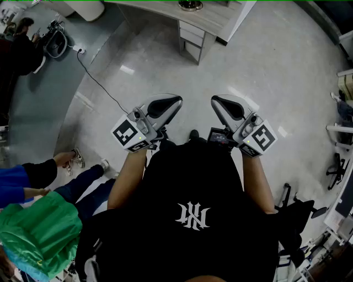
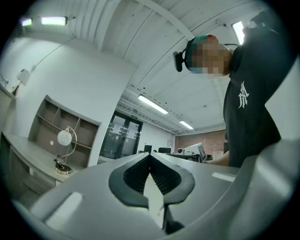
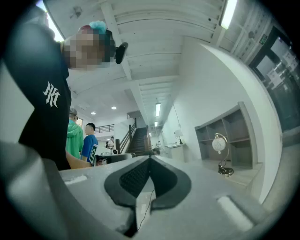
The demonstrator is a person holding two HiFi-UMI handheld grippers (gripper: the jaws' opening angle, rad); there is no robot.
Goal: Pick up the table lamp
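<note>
Left hand-held gripper (image 2: pixel 150 155) and right hand-held gripper (image 3: pixel 150 159) closed, empty.

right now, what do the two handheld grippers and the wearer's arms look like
Both the left gripper and right gripper have light grey shells tapering to black ribbed pads, each with a cube of black-and-white square markers. The person wears a black short-sleeved T-shirt with a white logo.

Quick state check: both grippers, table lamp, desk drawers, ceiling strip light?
left gripper: shut, empty
right gripper: shut, empty
table lamp: upright on the desk, not held
drawers: closed
ceiling strip light: on
</note>
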